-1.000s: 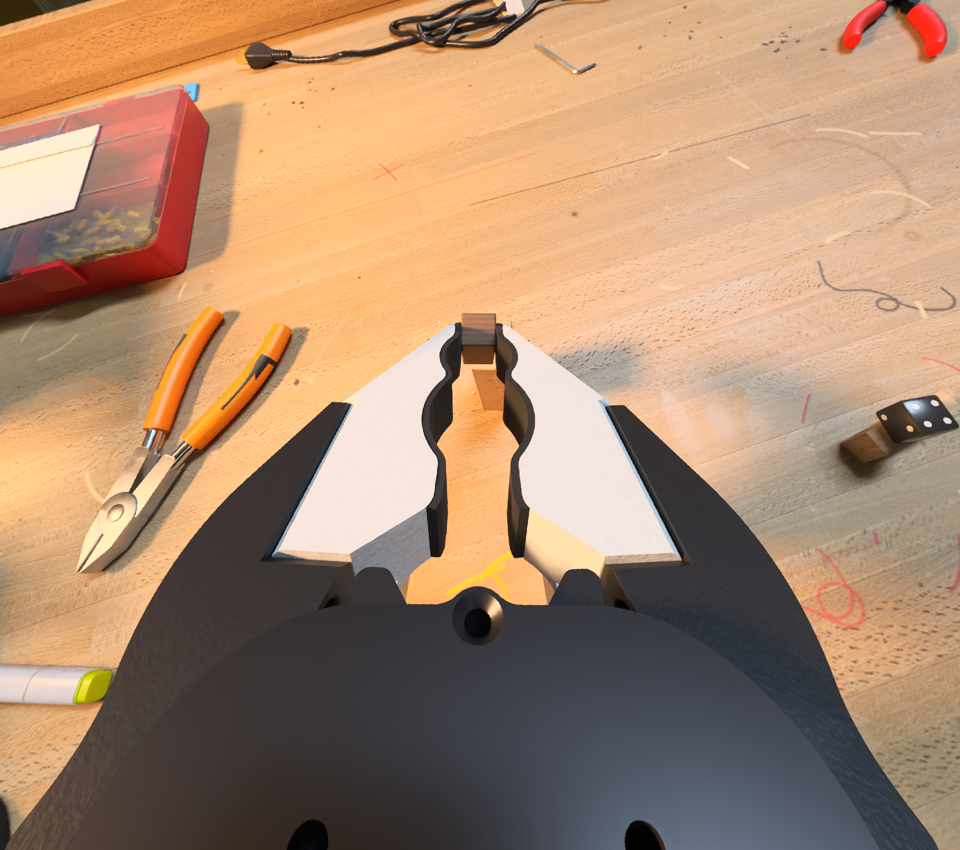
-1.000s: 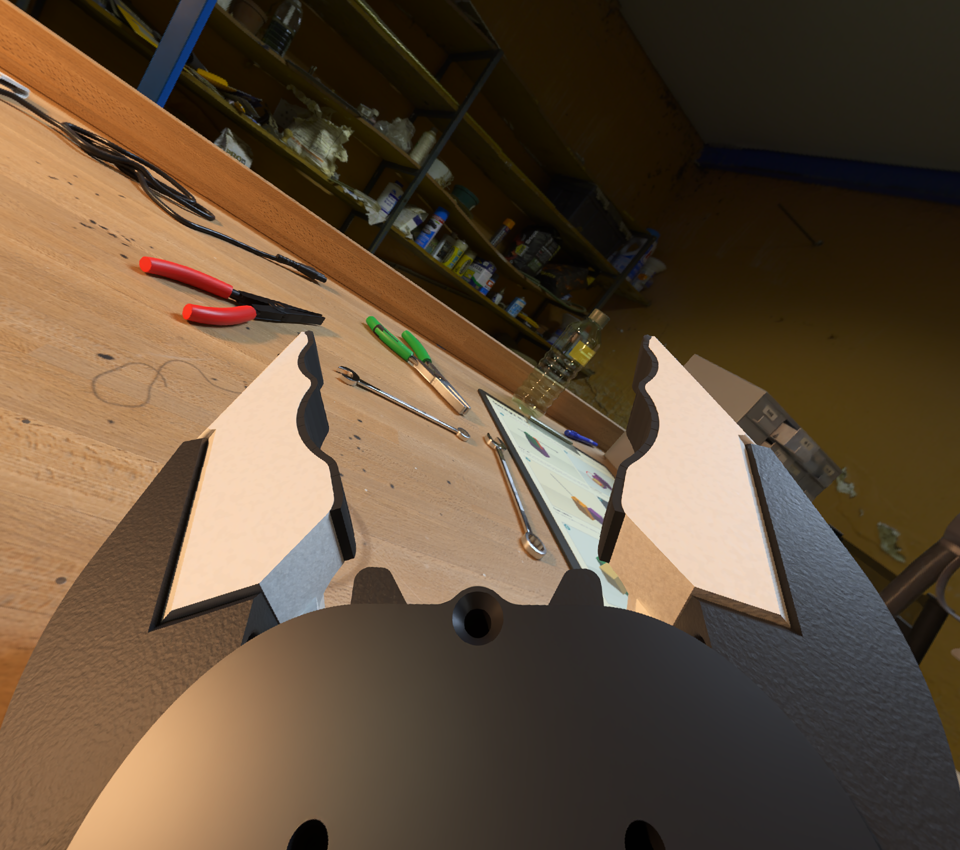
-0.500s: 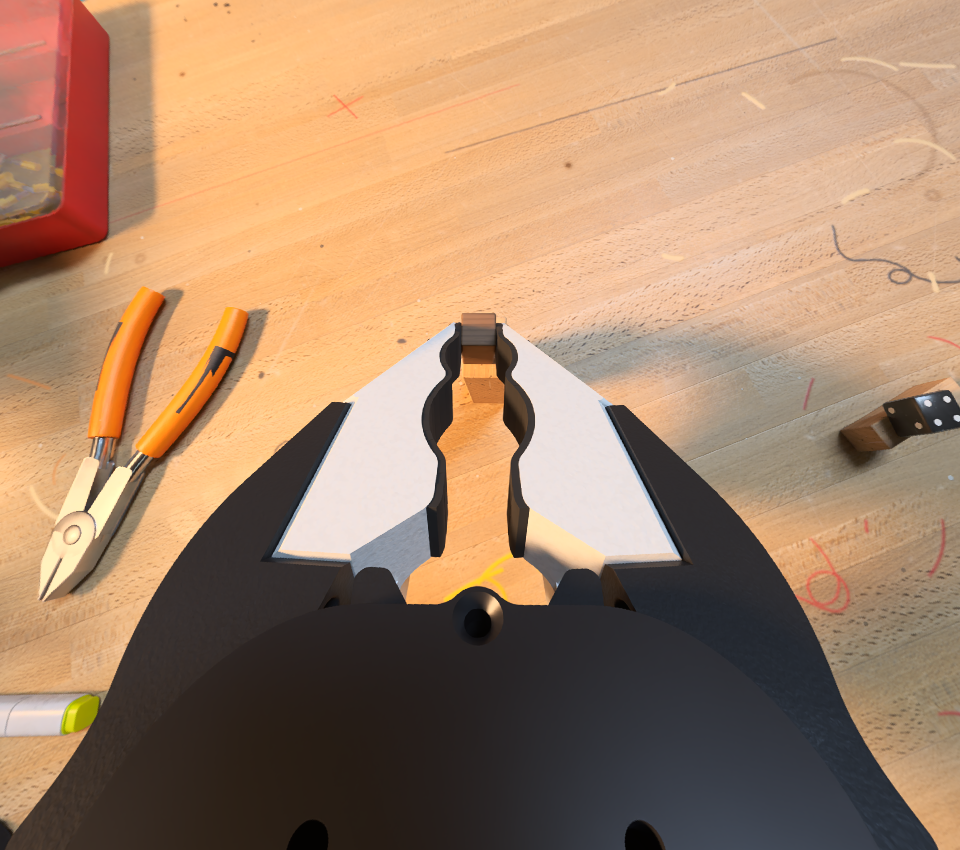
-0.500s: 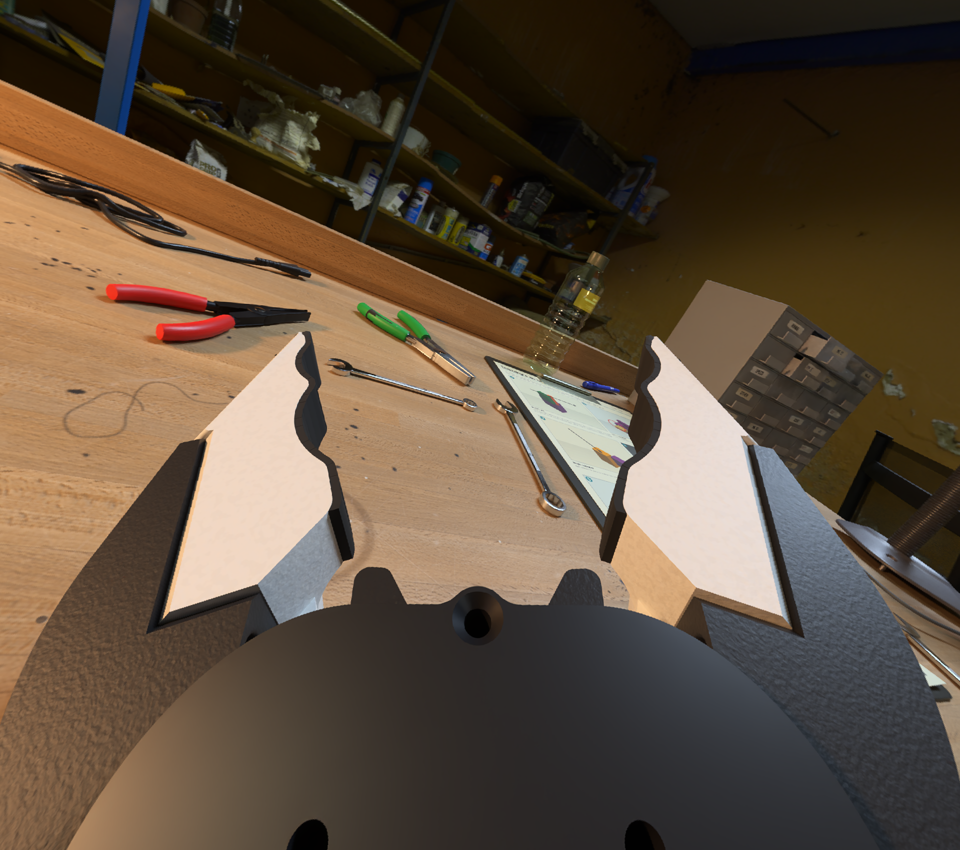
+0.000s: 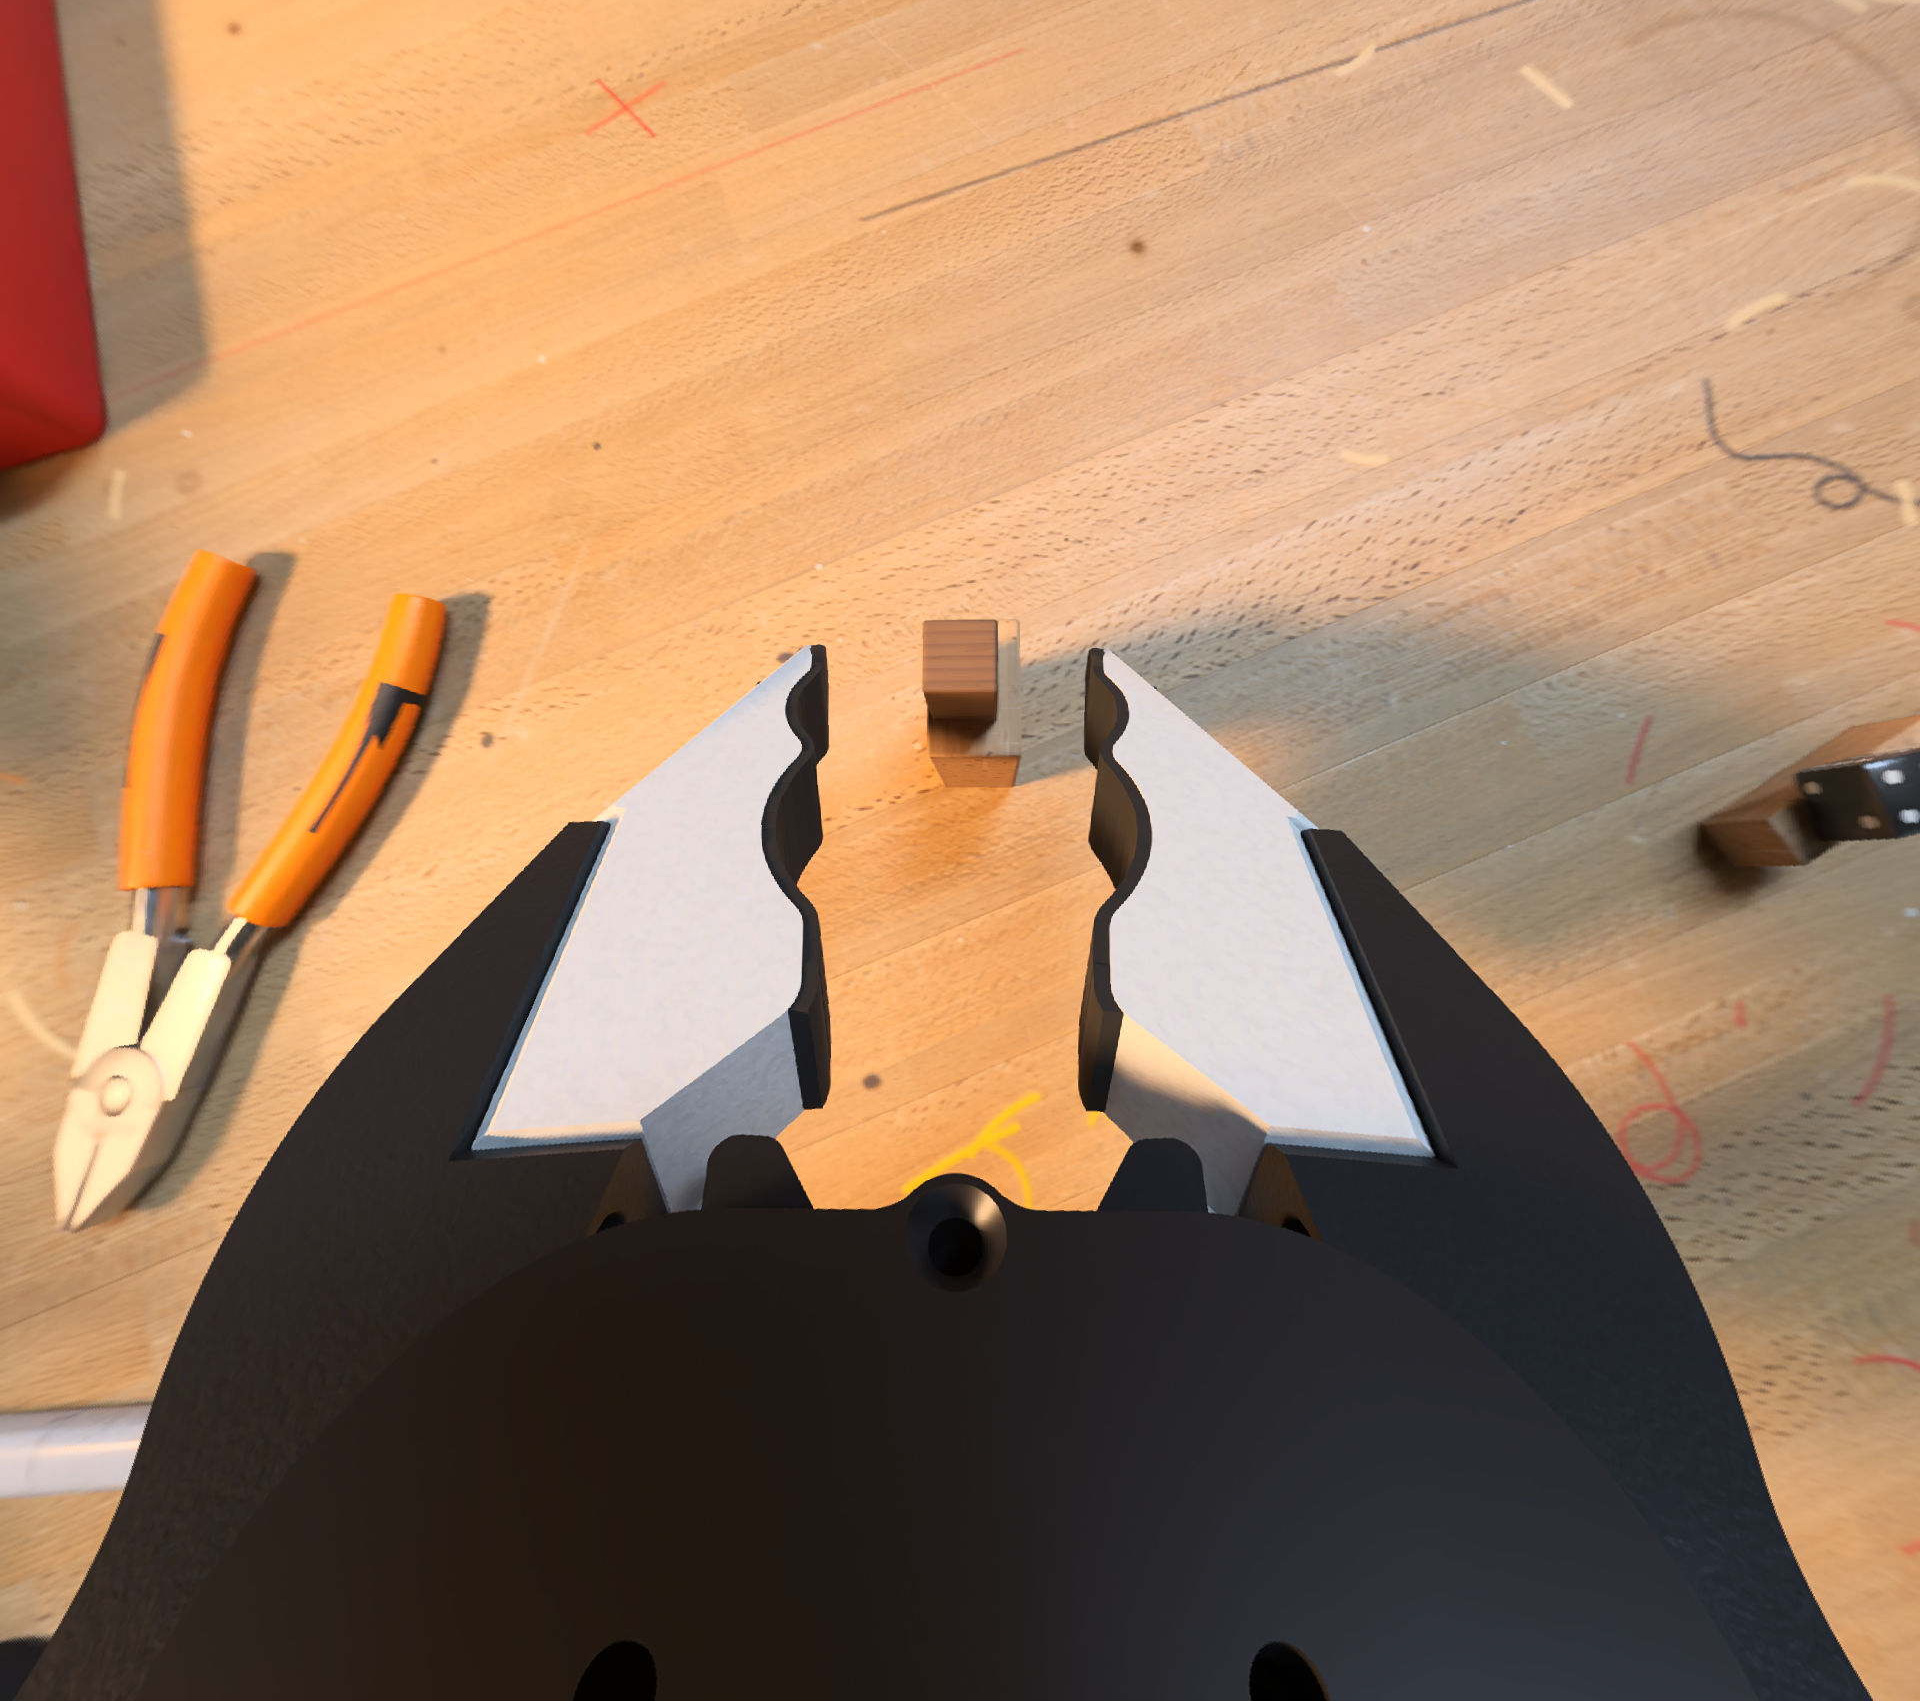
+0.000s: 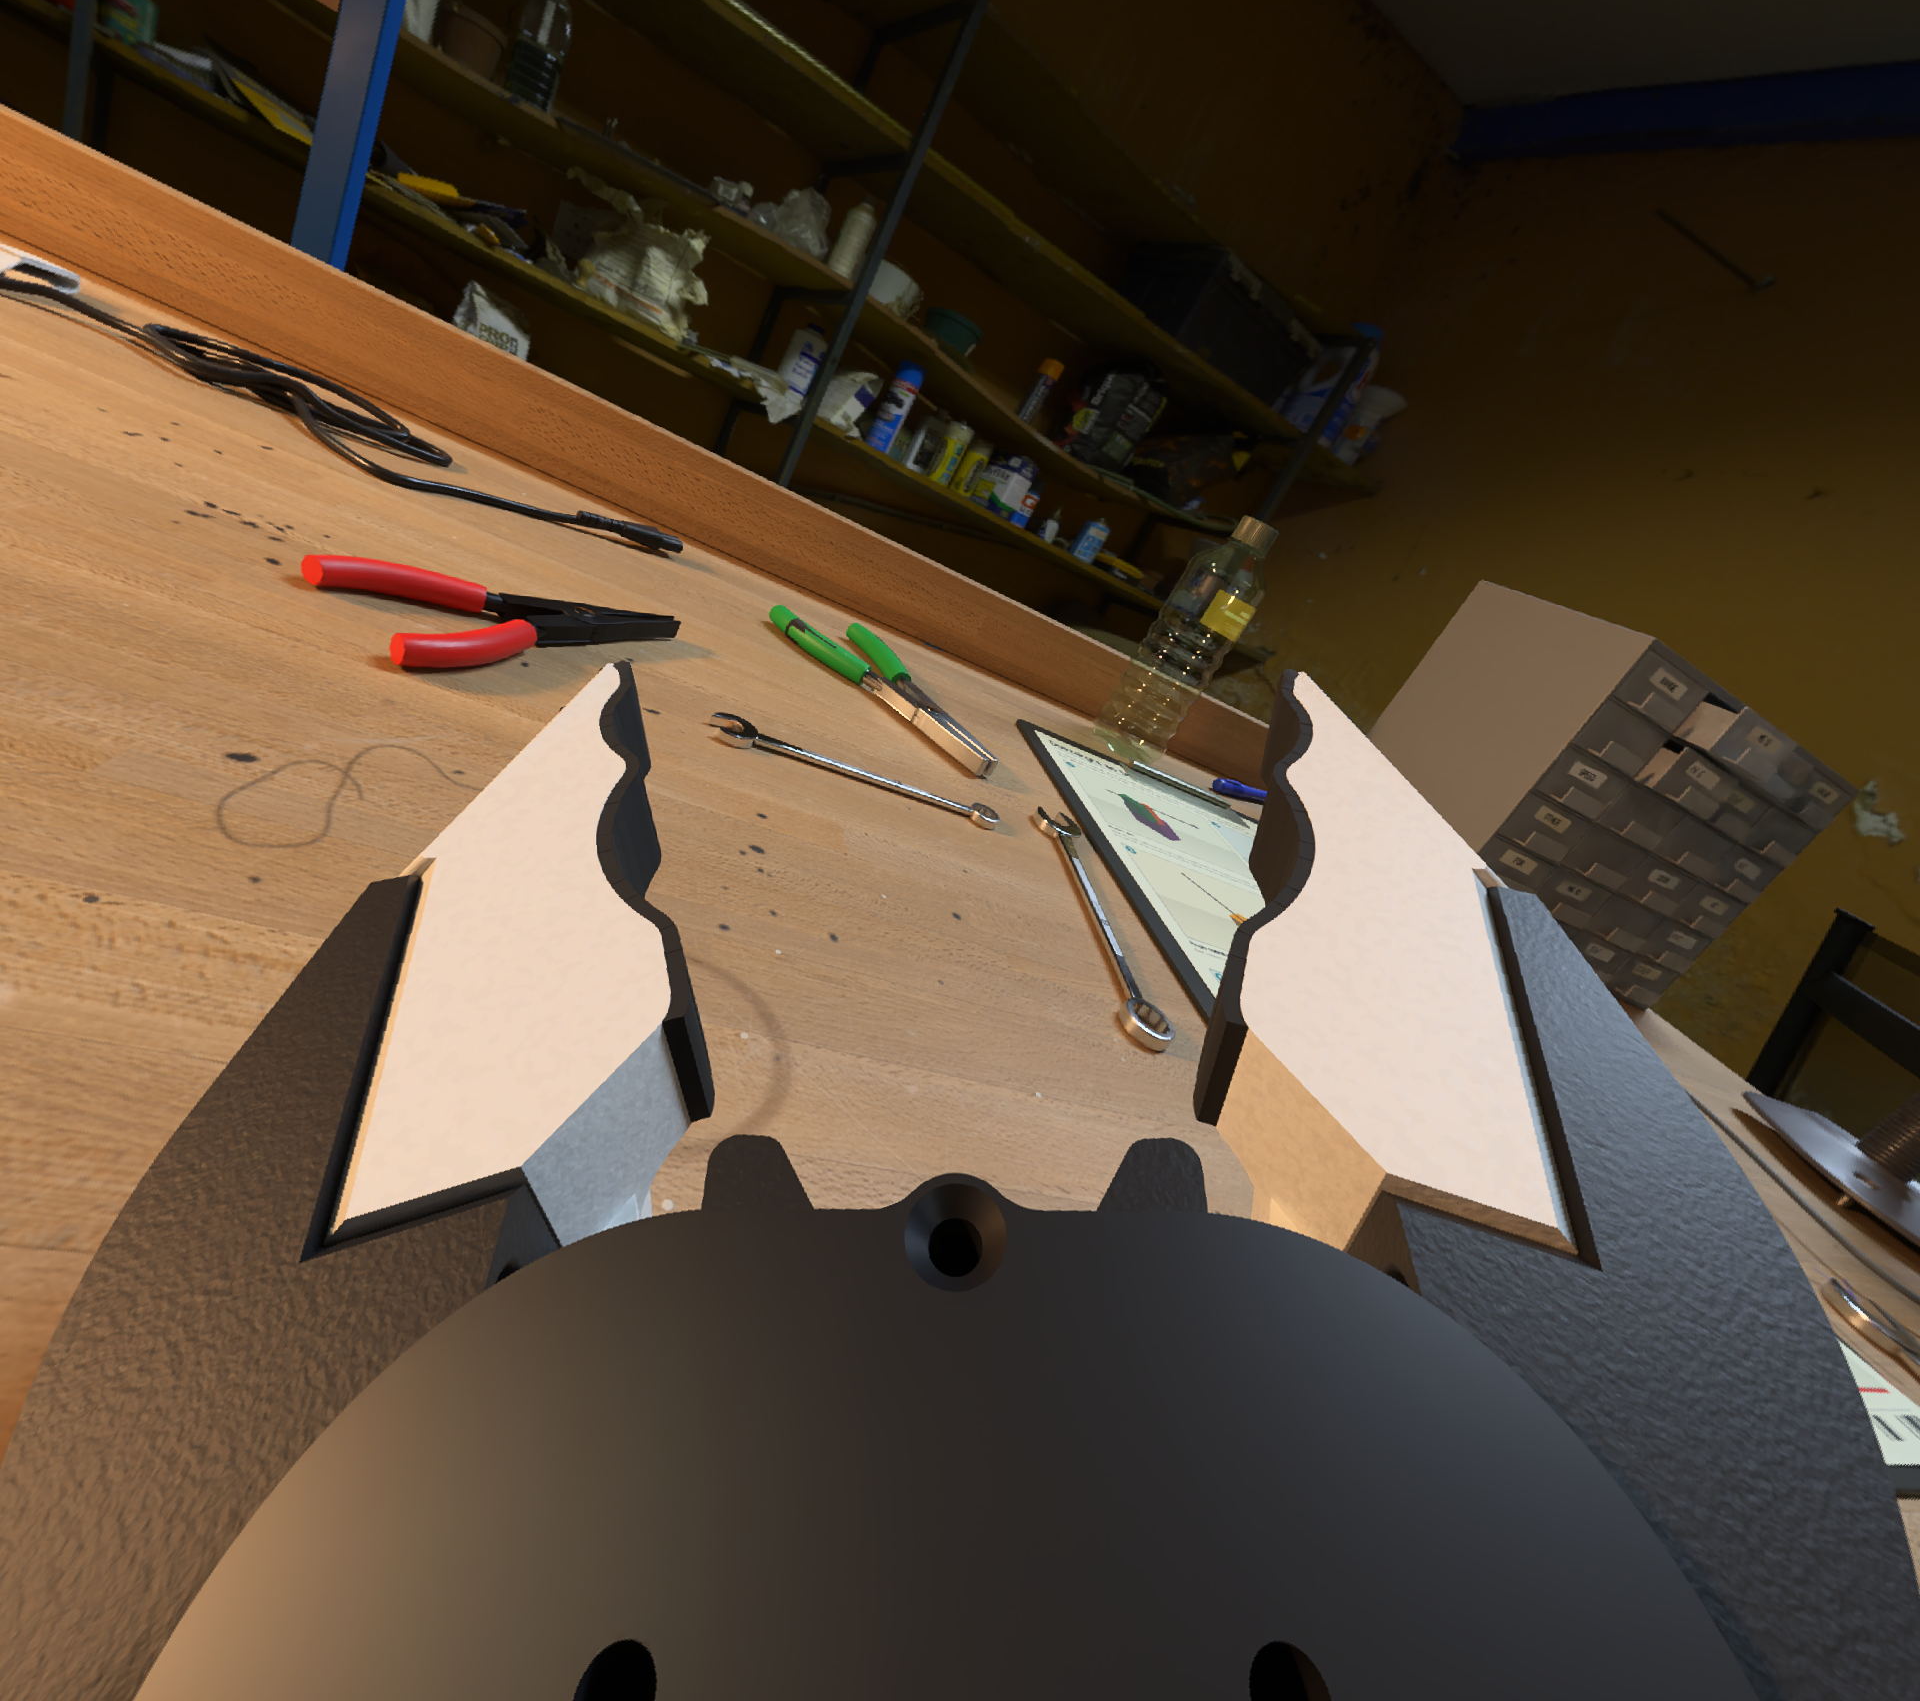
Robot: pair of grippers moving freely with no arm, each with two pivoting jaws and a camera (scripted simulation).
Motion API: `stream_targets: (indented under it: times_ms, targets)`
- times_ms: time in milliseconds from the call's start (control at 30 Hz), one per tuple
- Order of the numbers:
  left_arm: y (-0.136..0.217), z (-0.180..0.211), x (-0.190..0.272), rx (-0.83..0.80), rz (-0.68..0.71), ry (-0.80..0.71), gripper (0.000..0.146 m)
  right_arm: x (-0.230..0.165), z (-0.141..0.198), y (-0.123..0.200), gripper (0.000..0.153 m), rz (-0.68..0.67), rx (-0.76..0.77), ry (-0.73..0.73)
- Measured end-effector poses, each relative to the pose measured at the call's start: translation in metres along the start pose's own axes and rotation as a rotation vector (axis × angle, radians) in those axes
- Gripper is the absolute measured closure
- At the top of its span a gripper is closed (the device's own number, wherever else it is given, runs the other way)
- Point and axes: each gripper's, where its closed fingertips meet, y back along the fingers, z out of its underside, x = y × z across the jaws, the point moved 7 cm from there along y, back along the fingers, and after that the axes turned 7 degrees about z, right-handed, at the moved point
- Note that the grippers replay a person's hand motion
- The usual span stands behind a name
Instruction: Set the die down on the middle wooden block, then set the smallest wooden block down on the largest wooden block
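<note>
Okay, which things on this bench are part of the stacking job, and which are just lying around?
Part of the job:
- small dark block on the pale block
- die on the brown block
- left gripper, open

Lying about:
- orange cutters
- red box
- red pliers
- green pliers
- two wrenches
- black cable

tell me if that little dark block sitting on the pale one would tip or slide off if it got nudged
The small dark block sits flush on the taller pale block, so it probably won't tip alone. Both are smooth wood, so a sideways push likely slides it off. The narrow stack looks light and might topple together.
</note>
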Motion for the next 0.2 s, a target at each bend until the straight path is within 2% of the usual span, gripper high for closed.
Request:
stream_targets:
  times_ms: [200]
  targets:
    - [-0.0008,-0.0031,-0.0076,-0.034,-0.066,-0.063,0.088,0.0002,-0.0001,-0.0003,0.035,-0.023,0.01,-0.026]
